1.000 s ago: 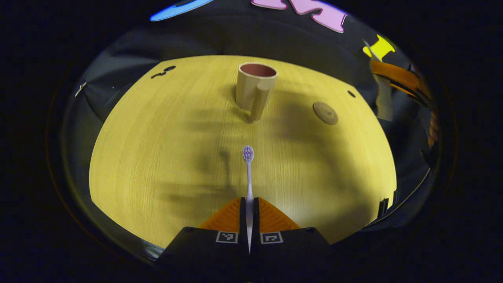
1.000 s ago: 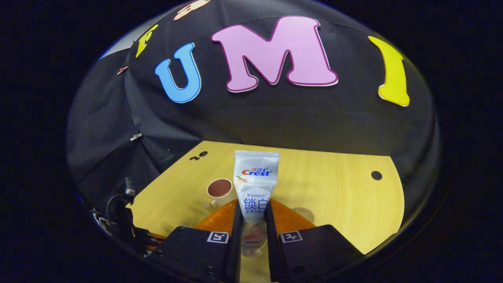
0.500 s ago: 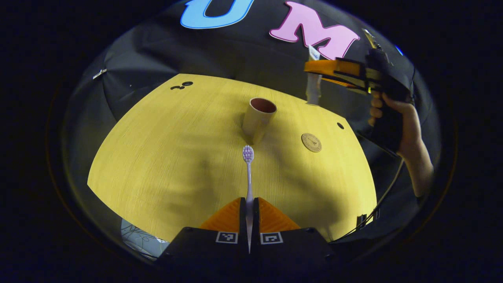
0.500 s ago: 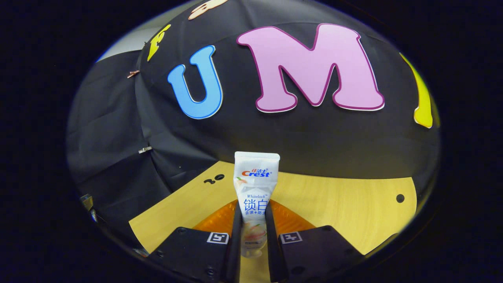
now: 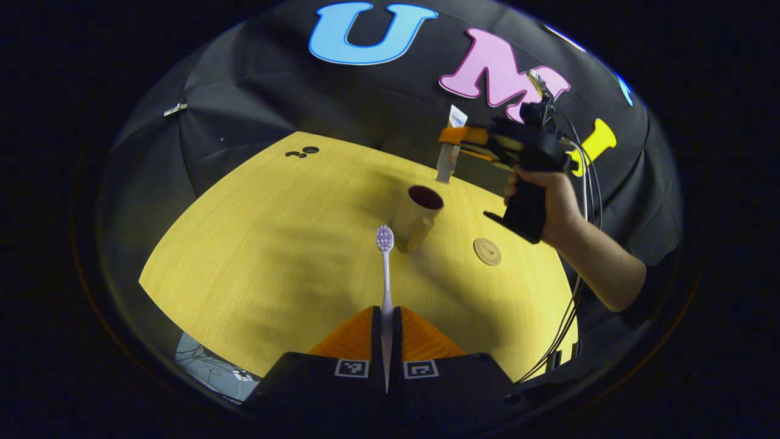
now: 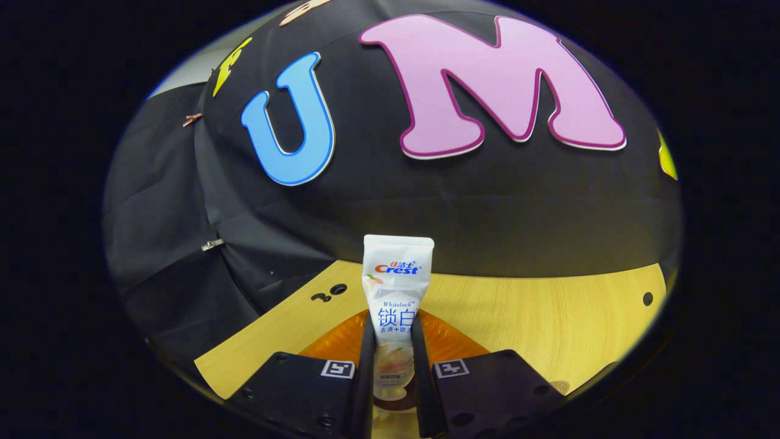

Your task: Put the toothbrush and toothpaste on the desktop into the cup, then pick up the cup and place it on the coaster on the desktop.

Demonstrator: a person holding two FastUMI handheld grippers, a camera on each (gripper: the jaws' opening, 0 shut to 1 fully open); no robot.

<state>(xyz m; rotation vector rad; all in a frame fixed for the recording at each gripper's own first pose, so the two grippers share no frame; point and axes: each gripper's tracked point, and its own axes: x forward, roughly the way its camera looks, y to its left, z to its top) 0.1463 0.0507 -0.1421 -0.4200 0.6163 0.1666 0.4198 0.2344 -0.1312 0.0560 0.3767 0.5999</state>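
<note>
My left gripper (image 5: 385,312) is shut on the handle of a white toothbrush (image 5: 385,268). Its bristled head points toward the beige cup (image 5: 417,214), which stands upright on the yellow table (image 5: 256,244). A round brown coaster (image 5: 487,251) lies to the right of the cup. In the left gripper view a hand holds the right gripper (image 5: 454,137) above the cup, with the toothpaste tube (image 5: 450,146) hanging upright, cap end down. In the right gripper view my right gripper (image 6: 393,323) is shut on the white toothpaste tube (image 6: 397,286), and the coaster (image 6: 557,386) lies at the lower right.
Small dark holes (image 5: 301,152) mark the far left of the table, and one hole (image 6: 647,299) sits near the far right. A cable (image 5: 570,317) trails from the right gripper past the table's right edge. Black cloth walls the booth behind the table.
The right gripper has carried the toothpaste leftward to above the cup. My left gripper has drawn back and up with the toothbrush, so the cup looks smaller.
</note>
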